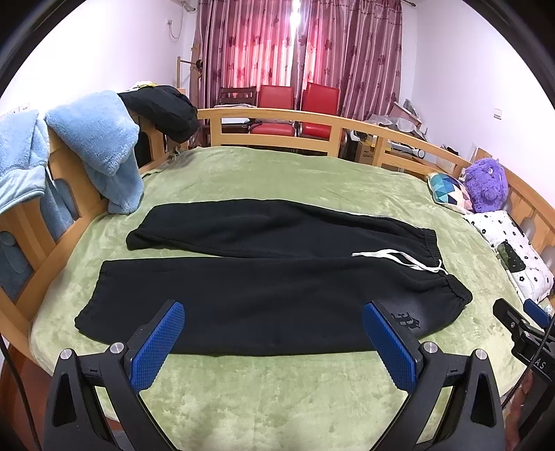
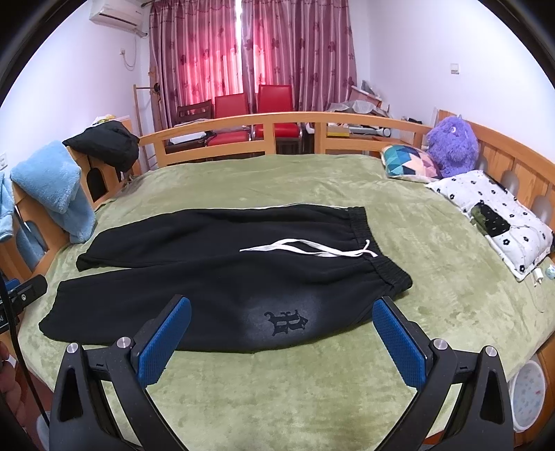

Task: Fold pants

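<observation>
Only the right wrist view shows the white air conditioner (image 2: 116, 12) high on the wall and the pale patterned bin (image 2: 529, 393) on the floor at the far right of the right tongs (image 2: 282, 341); the left wrist view instead shows more of the blue fleece (image 1: 95, 138) draped over the wooden bed rail (image 1: 277, 116). Each view catches the other tool at its edge.

One pair of black sweatpants (image 1: 263, 295) lies flat on the green plush blanket (image 1: 277, 399), just ahead of both tongs, two legs running away to the left, elastic waistband to the right. One white drawstring (image 2: 312, 249) crosses the waist, and a dark gothic emblem (image 2: 286, 322) sits straight ahead of the right tongs.

The left tongs (image 1: 274, 345) are released, blue ridged pads spread wide, gripping nothing. The right tongs are likewise spread and empty.

Two red chairs (image 1: 298, 107) stand behind the rail, under maroon flowered curtains (image 1: 298, 41). One fuzzy purple plush toy (image 2: 452, 145) and two pillows, one geometric (image 2: 409, 163), one flowered (image 2: 492, 215), lie far right.
</observation>
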A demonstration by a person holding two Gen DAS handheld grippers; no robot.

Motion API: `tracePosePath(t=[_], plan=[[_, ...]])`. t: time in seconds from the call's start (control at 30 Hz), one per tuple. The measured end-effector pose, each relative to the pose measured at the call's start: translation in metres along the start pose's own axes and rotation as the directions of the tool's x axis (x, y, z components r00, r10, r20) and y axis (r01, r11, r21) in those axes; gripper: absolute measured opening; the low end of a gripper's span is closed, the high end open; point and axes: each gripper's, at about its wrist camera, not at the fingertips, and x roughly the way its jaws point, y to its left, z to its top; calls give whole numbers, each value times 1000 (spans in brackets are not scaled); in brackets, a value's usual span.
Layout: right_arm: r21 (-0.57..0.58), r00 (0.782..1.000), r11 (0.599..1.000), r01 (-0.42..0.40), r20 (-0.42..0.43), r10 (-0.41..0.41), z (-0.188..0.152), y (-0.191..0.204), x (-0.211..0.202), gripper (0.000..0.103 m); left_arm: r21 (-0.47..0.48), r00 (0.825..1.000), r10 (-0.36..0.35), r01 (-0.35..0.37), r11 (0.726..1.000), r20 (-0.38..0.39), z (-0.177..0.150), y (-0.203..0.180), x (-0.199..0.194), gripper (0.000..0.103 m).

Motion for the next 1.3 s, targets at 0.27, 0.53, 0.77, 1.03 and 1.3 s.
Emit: tracePosePath(t=[0.27, 0.53, 0.77, 1.03, 1.3], plan=[[-29, 1000, 999, -29, 3, 29, 3, 5, 11, 102, -8, 1000, 8, -8, 1000, -5, 3, 0, 13, 103], [-42, 997, 997, -69, -21, 68, -5, 6, 38, 101, -40, 1000, 0, 0, 999, -6, -2, 26, 34, 103], [-36, 988, 997, -72, -137, 66, -46, -3, 106, 70, -173, 998, 4, -15, 985, -65, -31, 85, 82, 102], [87, 954, 996, -34, -296, 58, -100, -32, 191, 61, -214, 983, 67, -103, 971, -168, -75, 137, 148, 98], [241, 941, 969, -55, -311, 131, -106, -58, 224, 61, -304, 978, 70, -129, 944, -198, -98, 165, 181, 93]])
